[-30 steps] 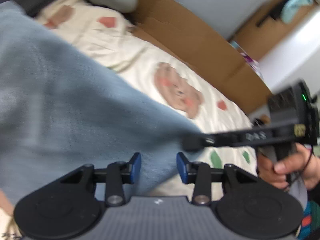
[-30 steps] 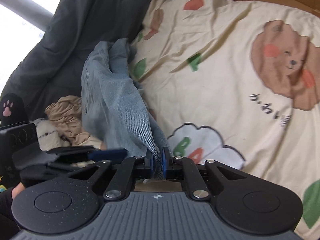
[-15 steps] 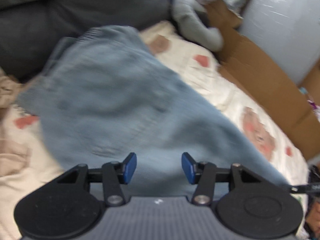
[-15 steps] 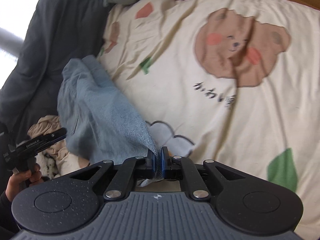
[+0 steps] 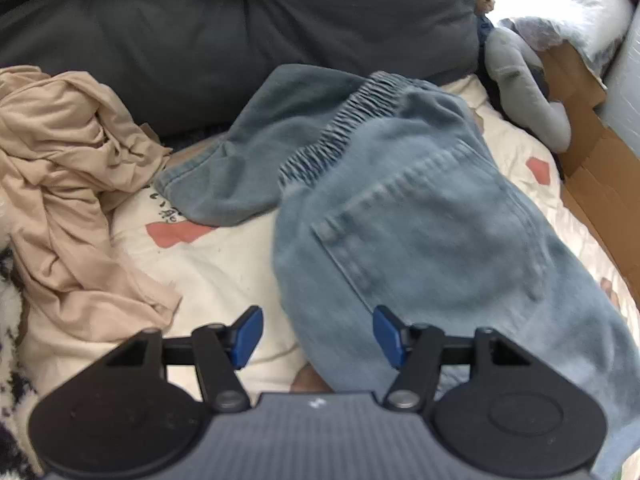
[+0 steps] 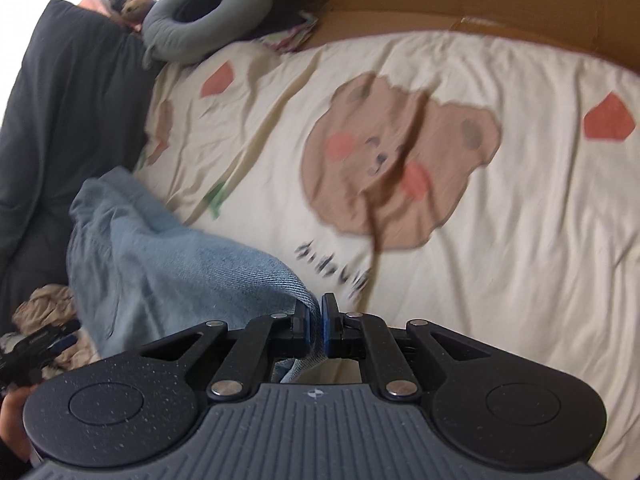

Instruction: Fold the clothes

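Far left, a crumpled beige garment (image 5: 68, 184) lay heaped on the cartoon-print sheet (image 5: 208, 264), near enough to get dragged in if the denim swept that way. The left gripper (image 5: 318, 340) hovered with its jaws wide apart, holding nothing, its blue pads straddling the near edge of the denim pants (image 5: 416, 232). The pants lay partly draped across the sheet, elastic waistband (image 5: 348, 120) at the far end against the dark sofa cushion (image 5: 240, 32), back pocket up. To the right, the right gripper (image 6: 316, 322) was clamped tight on a hem of the pants (image 6: 172, 276), fabric pinched between the pads. Risks: only one corner was held, so a pull might have bunched or twisted the leg instead of laying it flat; the thin pinch could have slipped; the waistband end looked rumpled, so any fold might have come out crooked.
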A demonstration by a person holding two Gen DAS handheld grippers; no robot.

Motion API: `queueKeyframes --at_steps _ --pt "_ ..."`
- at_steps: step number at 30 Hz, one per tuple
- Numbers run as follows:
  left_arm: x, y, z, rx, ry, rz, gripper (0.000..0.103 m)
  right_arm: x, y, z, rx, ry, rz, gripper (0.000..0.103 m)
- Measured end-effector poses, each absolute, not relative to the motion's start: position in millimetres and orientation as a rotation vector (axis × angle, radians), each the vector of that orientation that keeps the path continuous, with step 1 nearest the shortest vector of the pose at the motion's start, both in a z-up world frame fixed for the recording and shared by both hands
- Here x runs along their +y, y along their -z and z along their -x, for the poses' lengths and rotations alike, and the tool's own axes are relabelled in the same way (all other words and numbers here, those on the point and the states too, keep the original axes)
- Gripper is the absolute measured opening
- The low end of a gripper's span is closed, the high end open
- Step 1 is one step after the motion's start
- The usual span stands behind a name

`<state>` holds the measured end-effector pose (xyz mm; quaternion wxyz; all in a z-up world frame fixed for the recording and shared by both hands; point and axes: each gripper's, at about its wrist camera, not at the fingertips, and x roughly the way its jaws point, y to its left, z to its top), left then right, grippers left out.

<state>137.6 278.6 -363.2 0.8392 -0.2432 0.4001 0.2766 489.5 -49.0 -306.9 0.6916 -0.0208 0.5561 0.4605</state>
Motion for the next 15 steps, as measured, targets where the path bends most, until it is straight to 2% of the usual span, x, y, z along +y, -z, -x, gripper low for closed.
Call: queueKeyframes --at_steps 5,9,11,12,13,15 --pt "283 381 -147 0.83 -0.565 0.58 0.064 -40 313 -502 1.194 -0.959 0.086 0.005" --pt "284 392 -154 0.83 -0.525 0.601 0.064 -32 318 -508 1.159 -0.901 0.131 0.015" --pt "285 395 -157 0.827 -0.515 0.615 0.064 -34 318 -511 1.145 -0.87 0.136 0.031" --pt "286 396 -158 0.823 -0.511 0.622 0.064 -37 317 -511 1.141 -0.857 0.128 0.043" --pt "287 397 -158 0.819 -0.506 0.631 0.064 -41 316 -511 1.137 -0.844 0.12 0.047" --pt "289 400 -159 0.807 -0.499 0.649 0.066 -43 313 -503 1.133 -0.855 0.126 0.047"
